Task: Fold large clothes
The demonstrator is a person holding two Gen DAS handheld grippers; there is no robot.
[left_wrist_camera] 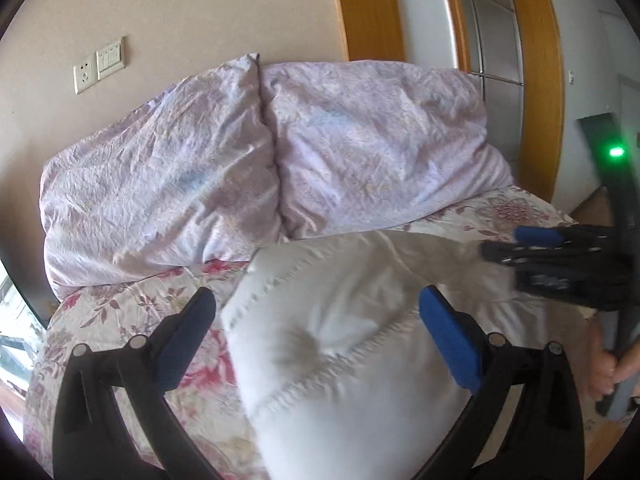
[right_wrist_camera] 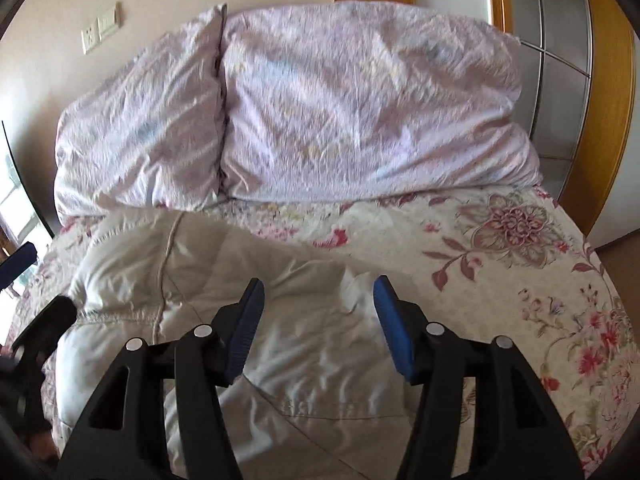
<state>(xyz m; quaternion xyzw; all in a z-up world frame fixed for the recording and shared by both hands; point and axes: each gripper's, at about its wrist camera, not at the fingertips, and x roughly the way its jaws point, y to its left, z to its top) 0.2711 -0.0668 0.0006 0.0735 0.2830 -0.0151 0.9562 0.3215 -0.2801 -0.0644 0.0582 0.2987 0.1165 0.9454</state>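
Note:
A white quilted padded garment (left_wrist_camera: 340, 360) lies bunched on the floral bedspread (left_wrist_camera: 120, 312). My left gripper (left_wrist_camera: 316, 308) is open wide above it. The garment bulges up between the jaws, and neither pad presses on it. In the right wrist view the same garment (right_wrist_camera: 180, 272) spreads below my right gripper (right_wrist_camera: 320, 282), which stands open with nothing pinched between its blue pads. The right gripper (left_wrist_camera: 500, 244) also shows at the right edge of the left wrist view, by the garment's far corner, held by a hand (left_wrist_camera: 608, 368).
Two pale lilac pillows (left_wrist_camera: 160, 184) (left_wrist_camera: 380, 152) lean against the wall at the head of the bed. Bare floral bedspread (right_wrist_camera: 520, 280) stretches to the right of the garment. A wall socket (left_wrist_camera: 85, 76) and a wooden door frame (left_wrist_camera: 536, 60) are behind.

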